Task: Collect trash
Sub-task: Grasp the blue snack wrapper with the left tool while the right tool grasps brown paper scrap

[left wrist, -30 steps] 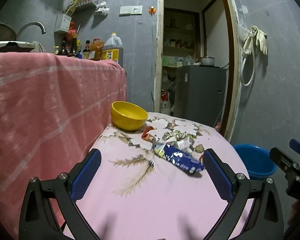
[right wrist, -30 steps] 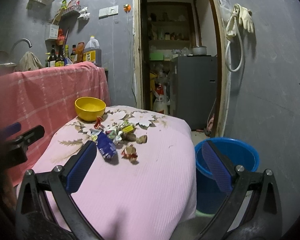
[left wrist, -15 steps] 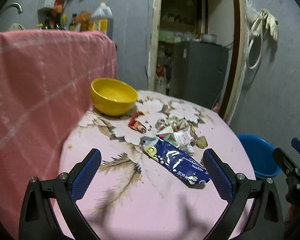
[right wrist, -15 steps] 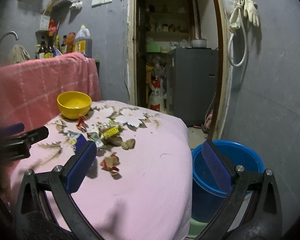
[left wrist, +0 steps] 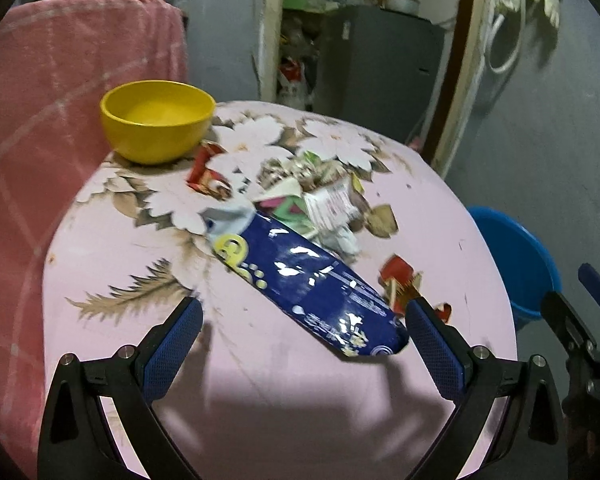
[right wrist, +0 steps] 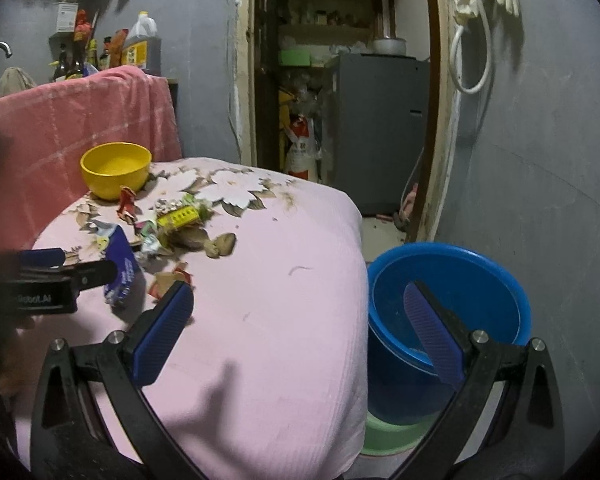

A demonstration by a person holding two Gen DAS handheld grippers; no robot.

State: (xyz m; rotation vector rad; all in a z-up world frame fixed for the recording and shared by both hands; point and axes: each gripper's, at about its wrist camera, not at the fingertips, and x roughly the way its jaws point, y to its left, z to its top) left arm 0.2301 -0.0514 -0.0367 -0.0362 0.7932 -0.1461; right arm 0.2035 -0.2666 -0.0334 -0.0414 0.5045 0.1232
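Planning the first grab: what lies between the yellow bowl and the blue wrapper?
In the left wrist view, a red wrapper lies between the bowl and the blue wrapper, on the floral cloth.

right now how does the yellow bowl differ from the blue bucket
The yellow bowl sits on the pink tablecloth, near the wrappers; the blue bucket stands lower down, on the floor beside the table. The bowl is small and shallow; the bucket is far larger and deeper. Both are upright, open-topped and look empty.
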